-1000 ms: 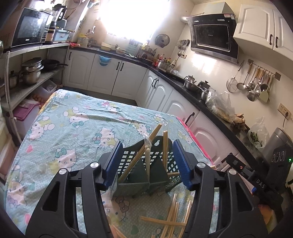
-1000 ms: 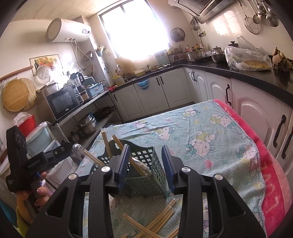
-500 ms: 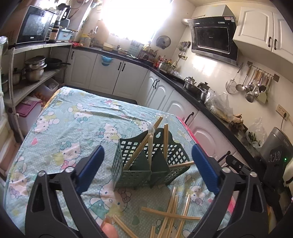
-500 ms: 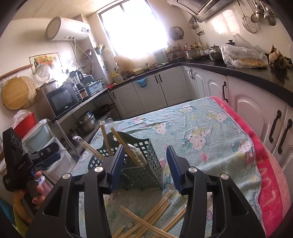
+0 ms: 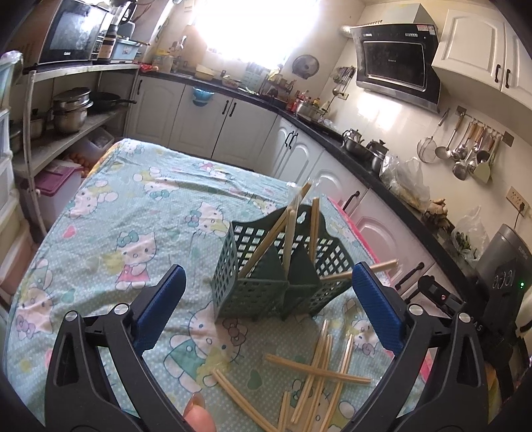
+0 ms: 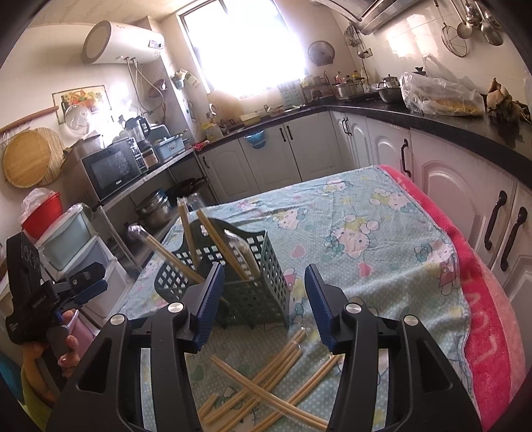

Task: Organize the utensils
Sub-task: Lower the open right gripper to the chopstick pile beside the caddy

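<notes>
Lying loose on tabletop at 6 o'clock of basket (image 5: 282,282), chopsticks (image 6: 266,382) point mostly 12–1, nearer right tool (image 6: 262,305), half-open & empty; left tool (image 5: 266,312) wide, empty.

Microwave (image 5: 71,31), hanging ladles (image 5: 465,149), kettle (image 5: 375,151)

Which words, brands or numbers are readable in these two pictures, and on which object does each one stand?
"SUPOR": side of the grey electric cooker on the black counter.
"Galanz", small, only roughly legible: front of the black microwave oven.
Brand on the black range hood: too small to read.
White print on the other black hand-held gripper: blurred.
Round display on the grey cooker: digits unclear.
</notes>
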A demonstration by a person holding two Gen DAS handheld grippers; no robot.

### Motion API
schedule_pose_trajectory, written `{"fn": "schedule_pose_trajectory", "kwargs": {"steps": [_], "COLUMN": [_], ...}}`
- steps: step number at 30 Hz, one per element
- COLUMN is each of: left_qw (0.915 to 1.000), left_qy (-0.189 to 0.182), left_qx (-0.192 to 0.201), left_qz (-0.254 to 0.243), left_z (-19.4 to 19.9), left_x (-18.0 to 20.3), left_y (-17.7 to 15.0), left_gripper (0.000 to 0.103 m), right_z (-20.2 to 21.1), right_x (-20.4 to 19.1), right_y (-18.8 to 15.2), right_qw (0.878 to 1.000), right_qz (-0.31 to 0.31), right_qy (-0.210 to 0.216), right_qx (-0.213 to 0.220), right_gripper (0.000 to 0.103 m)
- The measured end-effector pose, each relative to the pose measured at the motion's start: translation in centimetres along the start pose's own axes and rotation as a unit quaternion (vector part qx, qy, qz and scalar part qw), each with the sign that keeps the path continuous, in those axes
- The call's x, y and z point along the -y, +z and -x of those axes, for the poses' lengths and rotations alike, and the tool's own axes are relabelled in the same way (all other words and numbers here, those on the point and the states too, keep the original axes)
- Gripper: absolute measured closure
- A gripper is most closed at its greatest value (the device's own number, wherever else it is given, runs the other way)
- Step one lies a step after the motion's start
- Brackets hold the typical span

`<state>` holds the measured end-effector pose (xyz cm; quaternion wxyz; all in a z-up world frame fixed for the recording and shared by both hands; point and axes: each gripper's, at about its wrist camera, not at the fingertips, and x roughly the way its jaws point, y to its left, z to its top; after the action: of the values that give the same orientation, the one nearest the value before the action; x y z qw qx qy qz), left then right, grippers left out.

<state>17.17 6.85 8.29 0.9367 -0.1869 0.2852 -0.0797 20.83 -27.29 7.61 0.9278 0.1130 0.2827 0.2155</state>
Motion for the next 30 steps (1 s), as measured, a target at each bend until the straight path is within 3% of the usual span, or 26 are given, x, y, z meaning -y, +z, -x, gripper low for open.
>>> {"fn": "schedule_pose_trajectory", "kwargs": {"steps": [30], "left_qw": [0.9957], "left_qy": [0.022], "left_qx": [-0.089], "left_qz": [0.015], "left_z": [-3.7], "left_x": [-1.3], "left_y": [-5.5], "left_gripper": [0.011], "right_z": [-2.0], "right_x": [1.6], "right_y": [-4.1], "right_qw": [0.997], "right_qz": [0.002], "right_qy": [-0.012], "right_qx": [-0.07], "right_gripper": [0.054]}}
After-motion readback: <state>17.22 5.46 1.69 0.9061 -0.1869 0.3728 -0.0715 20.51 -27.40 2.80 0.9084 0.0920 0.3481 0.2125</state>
